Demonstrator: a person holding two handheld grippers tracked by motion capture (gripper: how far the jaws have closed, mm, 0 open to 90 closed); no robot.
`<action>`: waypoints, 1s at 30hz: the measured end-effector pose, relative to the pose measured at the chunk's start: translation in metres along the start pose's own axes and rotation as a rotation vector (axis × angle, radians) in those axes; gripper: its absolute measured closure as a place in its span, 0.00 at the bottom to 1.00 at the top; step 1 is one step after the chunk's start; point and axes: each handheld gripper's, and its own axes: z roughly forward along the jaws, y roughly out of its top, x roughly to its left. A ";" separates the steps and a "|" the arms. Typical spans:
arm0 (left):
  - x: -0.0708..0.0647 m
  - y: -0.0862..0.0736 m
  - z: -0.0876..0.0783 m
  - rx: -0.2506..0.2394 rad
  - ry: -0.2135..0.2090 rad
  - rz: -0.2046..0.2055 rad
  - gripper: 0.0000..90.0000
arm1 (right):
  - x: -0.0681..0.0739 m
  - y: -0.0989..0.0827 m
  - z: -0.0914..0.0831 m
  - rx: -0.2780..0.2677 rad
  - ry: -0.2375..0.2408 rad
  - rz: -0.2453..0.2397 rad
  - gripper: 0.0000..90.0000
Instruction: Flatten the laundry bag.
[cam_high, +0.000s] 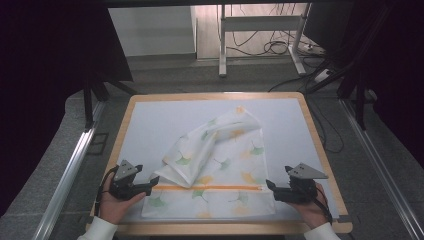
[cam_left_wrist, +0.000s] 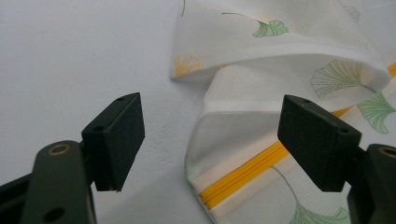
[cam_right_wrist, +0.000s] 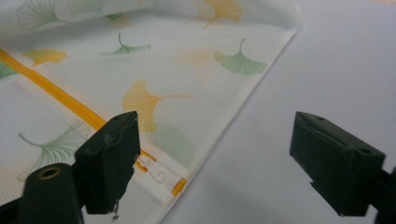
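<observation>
Now a white mesh bag (cam_high: 215, 170) printed with green and yellow ginkgo leaves lies on the pale mat (cam_high: 160, 125) that covers the wooden bench (cam_high: 125, 117), toward the near edge and about midway across. Its far part is folded over and rumpled, rising in a loose hump toward the bench's middle, while the near part lies flat. An orange zipper (cam_high: 205, 188) runs straight across the flat part from side to side.

At the bag's left end the left tongs (cam_high: 148, 188) rest low on the mat, held in the person's left hand (cam_high: 114, 202), jaws wide apart and holding nothing. In the left gripper view the bag (cam_left_wrist: 280, 93) lies ahead between the jaws, with its folded corner and the zipper (cam_left_wrist: 243, 175) nearer the right-hand jaw than the left-hand one; neither jaw presses on the cloth.

At the bag's right end the right tongs (cam_high: 270, 185) sit just beside the zipper's end, held in the right hand (cam_high: 312, 210), jaws likewise spread and empty. In the right gripper view the zipper (cam_right_wrist: 70, 105) ends at a small white pull (cam_right_wrist: 156, 172) close by the left-hand jaw, and the bag's edge (cam_right_wrist: 243, 93) runs diagonally between the jaws, with bare mat (cam_right_wrist: 336, 60) beyond it.
</observation>
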 end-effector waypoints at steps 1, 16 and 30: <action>0.000 0.000 0.000 0.003 -0.002 0.007 0.26 | 0.000 0.000 0.001 -0.004 0.005 0.004 0.21; -0.005 -0.002 -0.001 0.006 -0.028 0.000 0.26 | 0.005 0.003 0.004 -0.016 0.112 0.027 0.37; -0.008 0.001 0.003 0.018 -0.046 0.003 0.28 | 0.013 0.001 0.006 0.014 0.148 0.017 0.40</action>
